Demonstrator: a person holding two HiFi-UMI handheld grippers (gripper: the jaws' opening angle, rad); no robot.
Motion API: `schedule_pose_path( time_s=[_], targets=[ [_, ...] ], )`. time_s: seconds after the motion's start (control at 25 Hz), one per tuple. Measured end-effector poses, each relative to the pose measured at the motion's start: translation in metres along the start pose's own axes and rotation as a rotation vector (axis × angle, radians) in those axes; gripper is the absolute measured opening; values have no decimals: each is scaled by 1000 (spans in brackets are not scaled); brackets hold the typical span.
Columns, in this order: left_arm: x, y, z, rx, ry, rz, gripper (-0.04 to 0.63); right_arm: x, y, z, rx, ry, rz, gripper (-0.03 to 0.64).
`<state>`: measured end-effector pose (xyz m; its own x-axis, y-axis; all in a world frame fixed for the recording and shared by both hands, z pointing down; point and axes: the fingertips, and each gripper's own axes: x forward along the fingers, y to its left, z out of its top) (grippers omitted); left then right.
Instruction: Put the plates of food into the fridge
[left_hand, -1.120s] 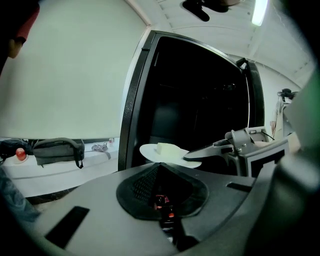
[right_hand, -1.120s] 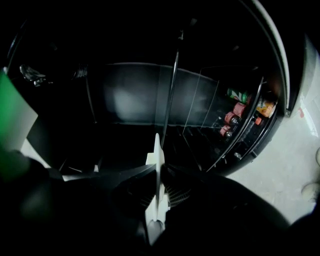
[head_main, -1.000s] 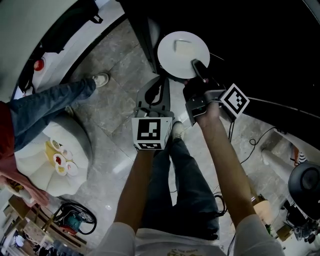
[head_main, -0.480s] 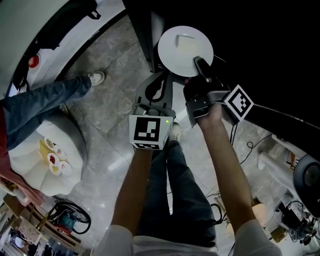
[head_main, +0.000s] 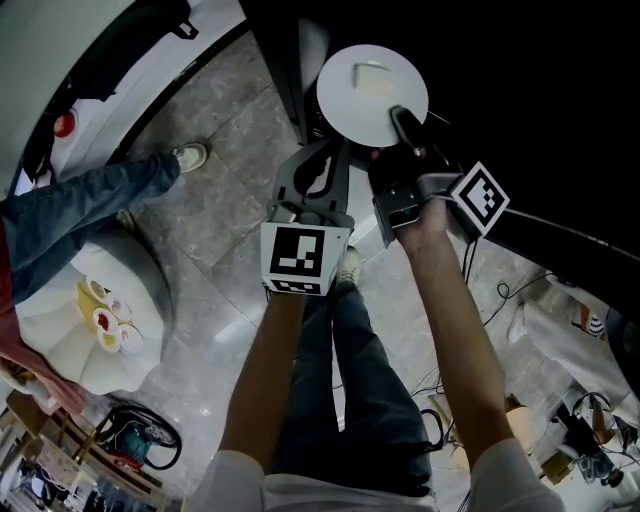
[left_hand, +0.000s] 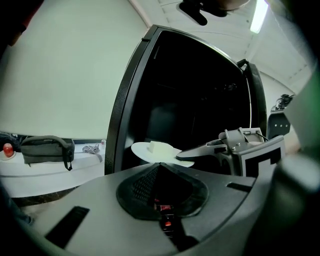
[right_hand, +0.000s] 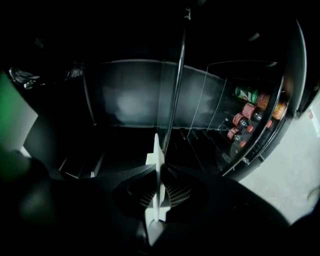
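Observation:
A white plate (head_main: 372, 92) carrying a pale block of food (head_main: 372, 78) hangs in front of the dark open fridge (left_hand: 195, 95). My right gripper (head_main: 400, 120) is shut on the plate's near rim. In the right gripper view the plate (right_hand: 157, 185) shows edge-on, pinched between the jaws of the right gripper (right_hand: 158, 170). My left gripper (head_main: 335, 150) sits just left of and below the plate, shut and holding nothing. From the left gripper view the plate (left_hand: 155, 150) floats level, beyond the left gripper (left_hand: 160, 166), with the right gripper (left_hand: 200, 152) clamping its right side.
Drink cans (right_hand: 250, 115) fill the fridge door racks at right, behind a glass shelf edge (right_hand: 175, 95). Another person's jeans leg (head_main: 90, 200) and shoe (head_main: 190, 155) stand at left. A round white table (head_main: 90, 350) holds small dishes. A grey bag (left_hand: 45, 147) lies on a white counter.
The head view has shifted slightly, so the plate and both grippers sit a little higher in the picture. The right gripper's grip on the plate is unchanged.

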<state>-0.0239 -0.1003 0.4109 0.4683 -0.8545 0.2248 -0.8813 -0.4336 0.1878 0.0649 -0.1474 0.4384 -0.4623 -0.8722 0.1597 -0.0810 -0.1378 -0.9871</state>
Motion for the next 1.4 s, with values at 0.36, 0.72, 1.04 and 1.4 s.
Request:
schedule_pose_path(
  time_s=[0.36, 0.72, 1.04, 1.4],
  targets=[
    [14, -19, 4, -17, -3, -80, 0, 11, 2, 14, 8, -17, -1, 26],
    [22, -22, 5, -14, -2, -100, 0, 13, 4, 15, -2, -20, 4, 26],
    [26, -17, 2, -72, -2, -120, 0, 14, 5, 16, -74, -12, 1, 28],
    [25, -24, 5, -106, -4, -138, 0, 16, 13, -1, -89, 66, 20, 104]
  ],
)
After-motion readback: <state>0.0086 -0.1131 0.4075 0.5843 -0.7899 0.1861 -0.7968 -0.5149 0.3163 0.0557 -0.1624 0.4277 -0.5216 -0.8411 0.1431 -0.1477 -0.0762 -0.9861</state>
